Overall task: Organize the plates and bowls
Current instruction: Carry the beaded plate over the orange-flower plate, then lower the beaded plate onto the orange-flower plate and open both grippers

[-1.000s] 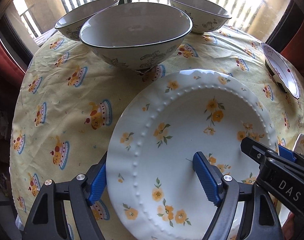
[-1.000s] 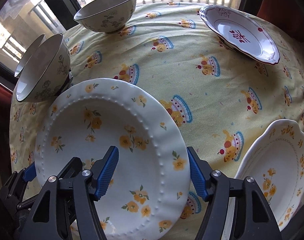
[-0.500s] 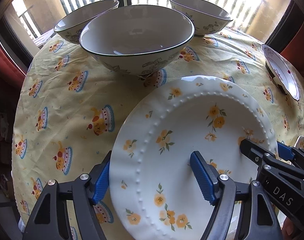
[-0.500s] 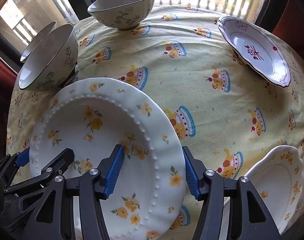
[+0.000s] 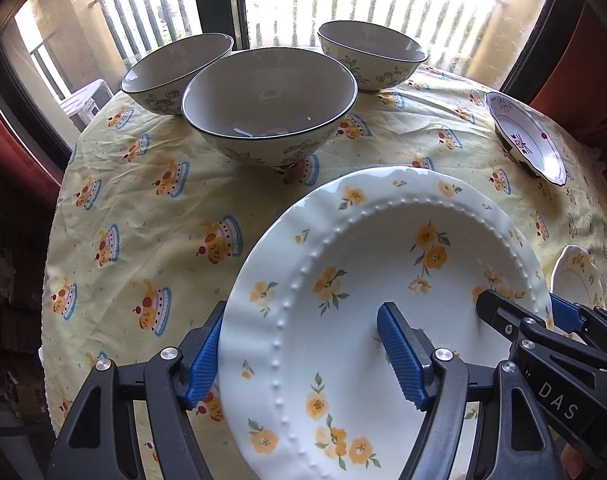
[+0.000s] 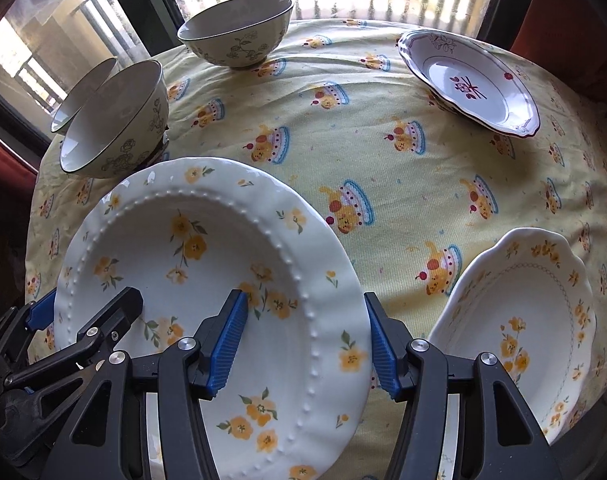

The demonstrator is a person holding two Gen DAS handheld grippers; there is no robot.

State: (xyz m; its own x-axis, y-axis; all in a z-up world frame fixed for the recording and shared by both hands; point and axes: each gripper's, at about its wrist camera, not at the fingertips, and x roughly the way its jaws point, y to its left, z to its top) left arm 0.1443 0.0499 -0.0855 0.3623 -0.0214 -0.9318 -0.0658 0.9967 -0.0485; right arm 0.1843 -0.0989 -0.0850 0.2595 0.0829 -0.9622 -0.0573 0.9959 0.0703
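Left wrist | "DAS" on right tool (image 5: 515, 312) | both tools pinching flowered plate (image 5: 363, 300) rim | left tool (image 5: 303, 352)

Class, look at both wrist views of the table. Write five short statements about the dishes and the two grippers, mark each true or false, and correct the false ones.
1. Both grippers grip the same flowered plate. True: the left gripper takes one side of its rim, the right gripper the opposite side.
2. Four bowls stand near the window. False: there are three bowls: one, a second and a third.
3. The red-patterned dish is stacked on the flowered plate. False: it sits apart, at the table's far right.
4. A scalloped plate lies right of the held plate. True.
5. The tablecloth is plain white. False: it is yellow with cake prints.
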